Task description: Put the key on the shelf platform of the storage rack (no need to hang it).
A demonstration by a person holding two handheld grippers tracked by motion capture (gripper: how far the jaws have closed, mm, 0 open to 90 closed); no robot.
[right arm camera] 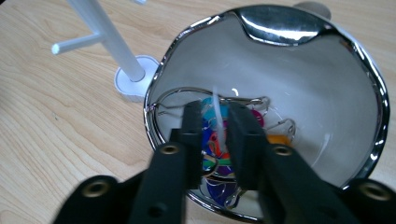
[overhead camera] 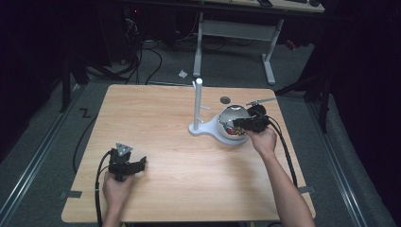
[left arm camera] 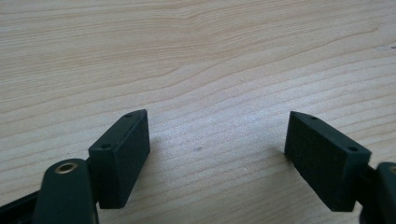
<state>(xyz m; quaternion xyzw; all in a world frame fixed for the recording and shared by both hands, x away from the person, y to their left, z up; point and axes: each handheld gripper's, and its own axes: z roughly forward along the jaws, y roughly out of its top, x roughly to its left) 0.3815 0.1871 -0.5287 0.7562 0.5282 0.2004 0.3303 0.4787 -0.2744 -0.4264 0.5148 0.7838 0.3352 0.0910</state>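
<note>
1. Trinkets (right arm camera: 211, 140), brightly coloured pieces on thin wire hooks, lie heaped at the bottom of a shiny metal bowl (right arm camera: 299, 70). The bowl stands on the wooden table (left arm camera: 187, 46) and touches the base of a white pegged stand (right arm camera: 112, 42).
2. Handling, as I judge it: the pieces look light and small. The wire looks springy and easily bent, and the hooks look tangled, so lifting one may drag its neighbours along. The polished bowl wall offers little friction, so pieces will likely slide rather than stay put.
3. Best hold: a wire loop standing proud of the heap, such as those near the bowl's far wall, pinched across the wire rather than on the coloured bodies.
4. Direction: the heap has no single long axis. The visible wire loops run roughly crosswise in the right gripper view. A thin pale sliver rises upright between the jaws, and I cannot tell what it is.
5. Right gripper (right arm camera: 215, 109) dips into the bowl, its jaws a narrow gap apart on either side of that sliver and not pressing on it.
6. Left gripper (left arm camera: 217, 128) rests near the table's front left with its jaws wide apart and nothing between them.
</note>
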